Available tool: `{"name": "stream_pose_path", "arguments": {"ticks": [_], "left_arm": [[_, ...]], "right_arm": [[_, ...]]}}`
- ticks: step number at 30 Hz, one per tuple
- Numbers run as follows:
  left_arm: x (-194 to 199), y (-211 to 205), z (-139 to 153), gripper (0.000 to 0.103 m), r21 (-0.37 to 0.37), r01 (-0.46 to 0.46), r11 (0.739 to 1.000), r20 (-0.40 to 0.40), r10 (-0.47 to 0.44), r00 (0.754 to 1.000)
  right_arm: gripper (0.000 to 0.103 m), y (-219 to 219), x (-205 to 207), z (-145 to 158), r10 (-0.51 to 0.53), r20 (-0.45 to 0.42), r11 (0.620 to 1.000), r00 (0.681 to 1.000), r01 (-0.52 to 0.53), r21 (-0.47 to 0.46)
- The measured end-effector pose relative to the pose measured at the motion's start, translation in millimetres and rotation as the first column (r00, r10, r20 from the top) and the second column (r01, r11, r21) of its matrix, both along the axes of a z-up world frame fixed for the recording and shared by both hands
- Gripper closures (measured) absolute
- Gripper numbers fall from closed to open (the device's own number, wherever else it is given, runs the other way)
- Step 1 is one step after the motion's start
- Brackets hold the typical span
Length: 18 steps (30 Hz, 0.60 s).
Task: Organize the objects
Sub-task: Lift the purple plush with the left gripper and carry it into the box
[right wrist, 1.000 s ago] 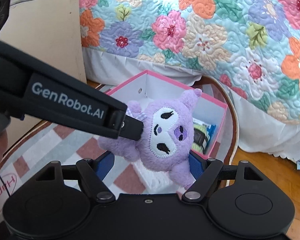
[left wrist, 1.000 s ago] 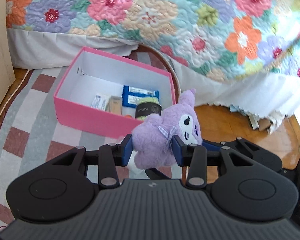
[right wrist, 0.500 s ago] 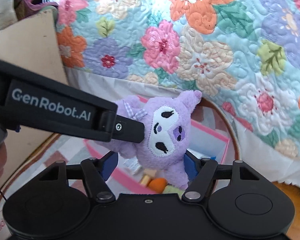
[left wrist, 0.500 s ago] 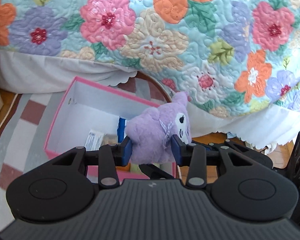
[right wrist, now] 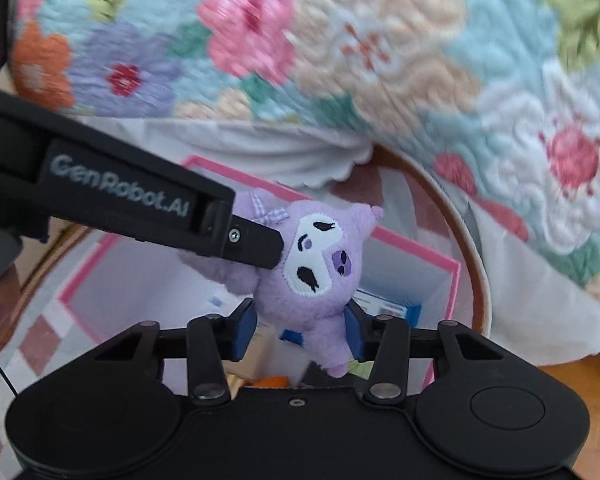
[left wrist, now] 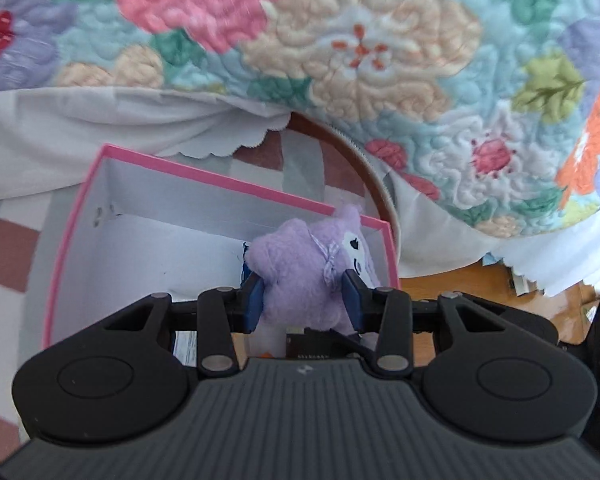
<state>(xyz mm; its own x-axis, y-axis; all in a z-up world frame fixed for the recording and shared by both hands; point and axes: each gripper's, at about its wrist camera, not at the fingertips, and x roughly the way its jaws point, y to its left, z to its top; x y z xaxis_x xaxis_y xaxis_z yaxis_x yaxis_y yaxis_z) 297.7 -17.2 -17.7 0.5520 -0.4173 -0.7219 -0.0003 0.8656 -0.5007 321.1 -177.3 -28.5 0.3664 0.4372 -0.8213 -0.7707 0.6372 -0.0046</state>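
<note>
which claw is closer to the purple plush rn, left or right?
Left, marginally. The left claw is shut on the purple plush, pads pressing its body over the pink box. The right claw has just been closing around its lower end; contact there is unclear.

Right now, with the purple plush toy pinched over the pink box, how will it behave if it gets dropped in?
The plush toy looks soft: its fur dents where the left gripper pinches it. It is probably light and floppy, so it should land quietly in the pink box without rolling or breaking.
</note>
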Motion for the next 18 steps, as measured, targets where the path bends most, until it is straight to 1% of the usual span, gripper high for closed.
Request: {"name": "stream_pose_path", "arguments": {"ticks": [2,5,10,13,15,17,18], "left_arm": [[8,-4,-12,0.064,0.009,0.015,1.000,-0.012,-0.015,1.000],[14,-5,-28,0.064,-0.010,0.028,1.000,-0.020,-0.028,0.999],[18,-2,-52,0.064,-0.091,0.013,0.996,-0.019,-0.014,1.000],[23,-7,-60,0.064,-0.120,0.018,0.993,-0.023,-0.020,1.000],[27,-9,-65,0.064,-0.172,0.007,0.985,-0.058,-0.017,0.998],[30,-11,-64,0.064,-0.208,0.011,0.978,-0.073,-0.026,0.997],[32,-15,-60,0.064,-0.205,0.014,0.979,-0.065,-0.028,0.998]], "right_arm": [[0.055,1,8,-9,-0.014,-0.022,1.000,1.000,0.013,-0.016],[0.055,4,13,-22,-0.019,-0.032,0.999,0.999,0.017,-0.042],[0.055,5,14,-33,-0.014,-0.003,0.996,1.000,0.014,-0.091],[0.055,-5,21,-34,-0.021,-0.009,0.996,1.000,0.020,-0.084],[0.055,-16,24,-32,-0.026,-0.008,0.997,1.000,0.025,-0.068],[0.055,-26,23,-26,-0.023,0.014,0.999,1.000,0.024,-0.042],[0.055,-28,25,-27,-0.009,0.017,0.999,1.000,0.010,-0.036]]}}
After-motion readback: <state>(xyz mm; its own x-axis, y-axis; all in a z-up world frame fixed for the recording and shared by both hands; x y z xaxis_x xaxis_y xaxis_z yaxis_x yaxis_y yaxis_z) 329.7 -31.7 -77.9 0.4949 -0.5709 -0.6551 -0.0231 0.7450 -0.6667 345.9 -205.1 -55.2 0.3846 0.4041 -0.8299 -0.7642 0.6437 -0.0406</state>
